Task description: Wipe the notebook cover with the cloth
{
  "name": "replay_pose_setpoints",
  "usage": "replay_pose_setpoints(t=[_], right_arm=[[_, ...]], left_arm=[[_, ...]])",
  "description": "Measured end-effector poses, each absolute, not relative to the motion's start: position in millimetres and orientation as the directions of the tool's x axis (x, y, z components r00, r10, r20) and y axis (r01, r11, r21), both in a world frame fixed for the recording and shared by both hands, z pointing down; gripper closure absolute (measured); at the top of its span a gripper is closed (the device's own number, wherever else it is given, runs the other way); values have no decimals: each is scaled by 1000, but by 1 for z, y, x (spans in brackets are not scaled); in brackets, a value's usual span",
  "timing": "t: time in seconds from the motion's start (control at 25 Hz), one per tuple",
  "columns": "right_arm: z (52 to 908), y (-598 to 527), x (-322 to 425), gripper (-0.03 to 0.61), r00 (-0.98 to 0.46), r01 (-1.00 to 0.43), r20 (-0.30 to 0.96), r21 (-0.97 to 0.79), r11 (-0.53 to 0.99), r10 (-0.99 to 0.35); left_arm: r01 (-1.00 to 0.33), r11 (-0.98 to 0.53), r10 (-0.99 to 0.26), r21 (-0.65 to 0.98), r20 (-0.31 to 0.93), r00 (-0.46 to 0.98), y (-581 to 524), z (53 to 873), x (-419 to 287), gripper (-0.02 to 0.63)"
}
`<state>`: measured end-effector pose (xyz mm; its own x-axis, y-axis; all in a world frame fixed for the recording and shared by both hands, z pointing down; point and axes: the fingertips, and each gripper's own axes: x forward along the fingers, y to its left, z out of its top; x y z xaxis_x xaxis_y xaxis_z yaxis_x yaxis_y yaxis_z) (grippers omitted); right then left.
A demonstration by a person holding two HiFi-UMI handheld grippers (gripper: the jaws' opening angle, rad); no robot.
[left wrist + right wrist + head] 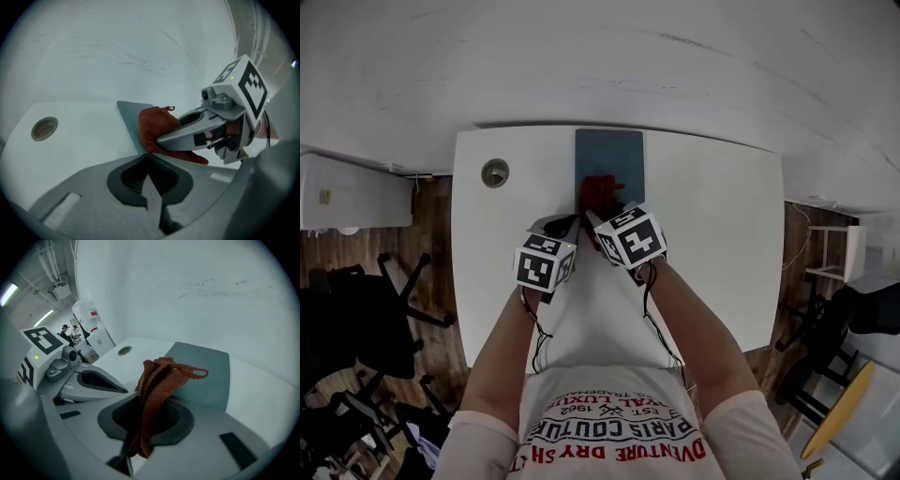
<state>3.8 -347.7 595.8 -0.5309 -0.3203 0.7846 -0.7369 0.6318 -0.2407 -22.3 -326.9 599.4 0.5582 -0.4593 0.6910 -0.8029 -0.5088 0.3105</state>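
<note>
A dark teal notebook (609,155) lies flat at the far middle of the white table (722,244), against the wall. A rust-red knitted cloth (598,192) rests on its near end. My right gripper (150,404) is shut on the cloth (159,380), which bunches up out of the jaws over the notebook (206,371). My left gripper (150,161) is shut at the near left corner of the notebook (131,117), and the cover appears pinched between the jaws. In the left gripper view the right gripper (159,140) lies across the cloth (157,124).
A round metal cable grommet (495,172) sits in the table left of the notebook. A white wall stands right behind the table. Black office chairs (366,309) stand on the wooden floor at left. A yellow stool (834,412) is at right.
</note>
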Motion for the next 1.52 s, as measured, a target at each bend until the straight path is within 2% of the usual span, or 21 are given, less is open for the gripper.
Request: replay_pose_setpoints(t=[0.92,1.52], right_arm=[[598,-345,67,480,-558,-771,765,-334,542,-321],[597,-344,115,482,-460,-832,821,-266,486,-338]], left_arm=[[-804,-509,-461,306,692,555,-327,600,-22,604],[-810,-505,-469,299,692,548,-326,599,-21,604]])
